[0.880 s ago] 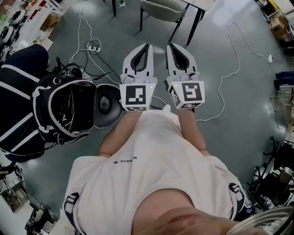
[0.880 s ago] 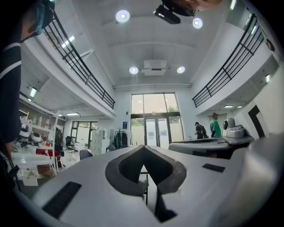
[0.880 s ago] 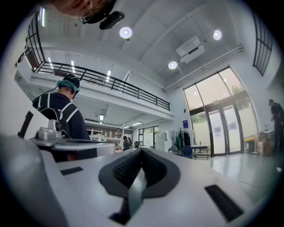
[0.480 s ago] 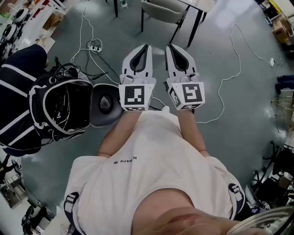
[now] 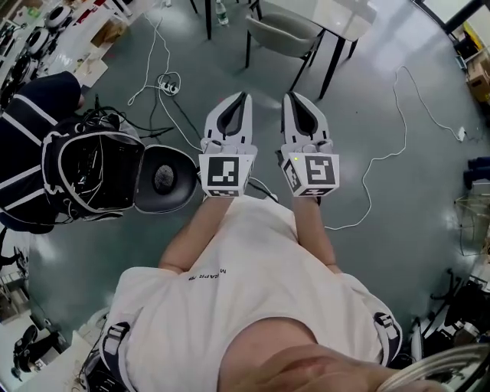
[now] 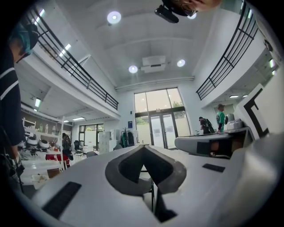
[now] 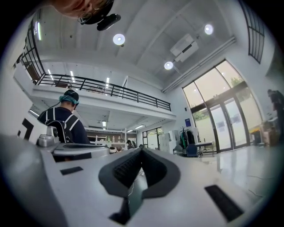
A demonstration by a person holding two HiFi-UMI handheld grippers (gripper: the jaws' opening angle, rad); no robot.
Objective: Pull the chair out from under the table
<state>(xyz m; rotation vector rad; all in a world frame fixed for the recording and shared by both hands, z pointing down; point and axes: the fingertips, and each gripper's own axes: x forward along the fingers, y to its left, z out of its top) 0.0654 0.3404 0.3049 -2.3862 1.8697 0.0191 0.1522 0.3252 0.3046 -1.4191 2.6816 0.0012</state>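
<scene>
- Nearest: person's own white-shirted torso, both forearms stretched forward, one claw in each hand, side by side and held level.
- Left claw: jaws pressed together tip to tip. The left gripper view shows nothing between them, only the hall beyond. Empty.
- Right claw: the same, jaws pressed together with nothing pinched. The right gripper view shows only open room past the tips.
- Off to the left, near the claws but not touching: a second person bent over an open black backpack.
- Between claws and target: bare grey floor, with a white cable looping across it on the right and a power strip on the left. Neither lies straight across the walking line.
- Further on: the chair, pale seat and shell on black legs. It sits tucked in, its far side under the edge of the table. It is well apart from both claw tips, with no contact.
- Progress: none showing. The chair is not yet pulled and neither claw has a hold.
- Left to do, by my read: close the gap, spread a claw, take the chair's near edge or backrest, then draw it clear of the table.
</scene>
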